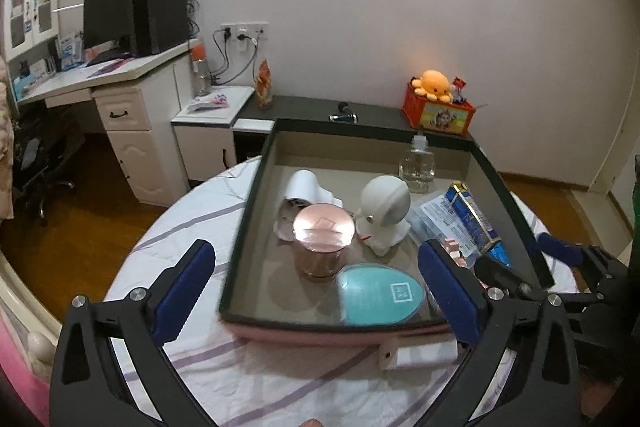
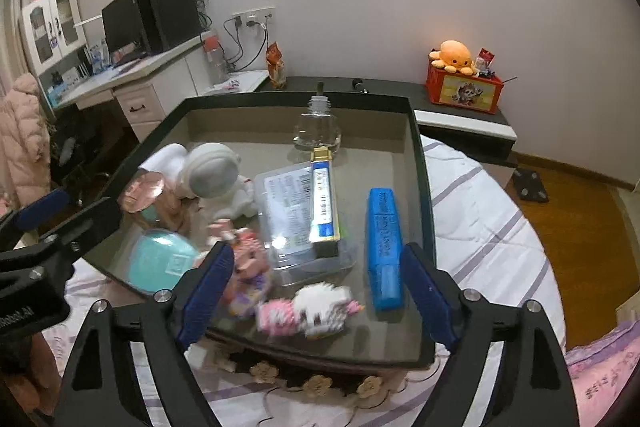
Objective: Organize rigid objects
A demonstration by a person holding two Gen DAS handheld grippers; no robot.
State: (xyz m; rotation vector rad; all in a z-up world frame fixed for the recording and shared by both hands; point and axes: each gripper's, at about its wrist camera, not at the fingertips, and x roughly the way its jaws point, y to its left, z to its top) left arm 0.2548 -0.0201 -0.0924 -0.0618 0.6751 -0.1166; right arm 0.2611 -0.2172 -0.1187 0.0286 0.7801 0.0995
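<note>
A dark-rimmed box sits on a striped bedcover. Inside lie a pink-lidded jar, a white astronaut figure, a teal oval case, a clear bottle, a blue carton on a clear plastic case, a blue marker and pink-white block toys. My left gripper is open over the box's near edge. My right gripper is open above the block toys, empty.
A white and pink object lies on the bedcover in front of the box. Behind stand a dark shelf, a red box with an orange plush octopus, and a white desk with a monitor.
</note>
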